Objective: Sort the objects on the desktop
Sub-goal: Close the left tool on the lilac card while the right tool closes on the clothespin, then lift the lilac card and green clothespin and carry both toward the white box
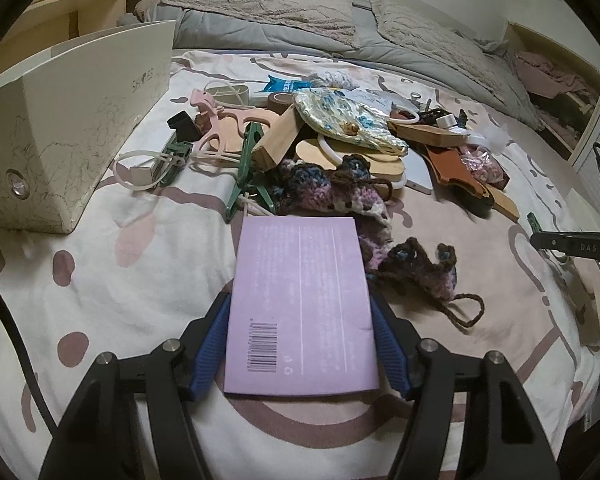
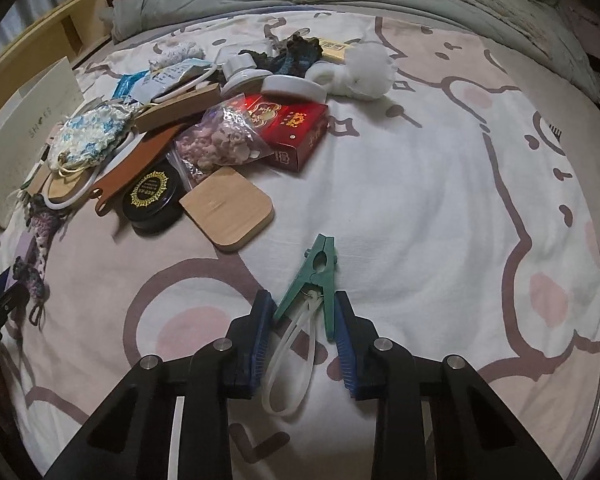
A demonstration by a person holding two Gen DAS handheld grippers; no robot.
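Observation:
A lilac flat packet (image 1: 296, 264) with a barcode sticks forward from my left gripper (image 1: 300, 300). The blue pads (image 1: 212, 340) press on its two long edges, holding it above the patterned bedsheet. In the right wrist view a green clothes peg (image 2: 320, 272) with a translucent white loop (image 2: 288, 364) lies on the sheet. My right gripper (image 2: 303, 296) is shut on it, and each blue pad touches one of the peg's handle ends. The peg's nose points away from me.
A white shoe box (image 1: 60, 120) stands open at the left. The pile behind holds a crochet piece (image 1: 340, 184), a wooden board (image 2: 228, 208), a black round tin (image 2: 154, 196), a red box (image 2: 292, 128) and a bag of beads (image 2: 216, 144). Grey duvet (image 1: 260, 28) lies at the back.

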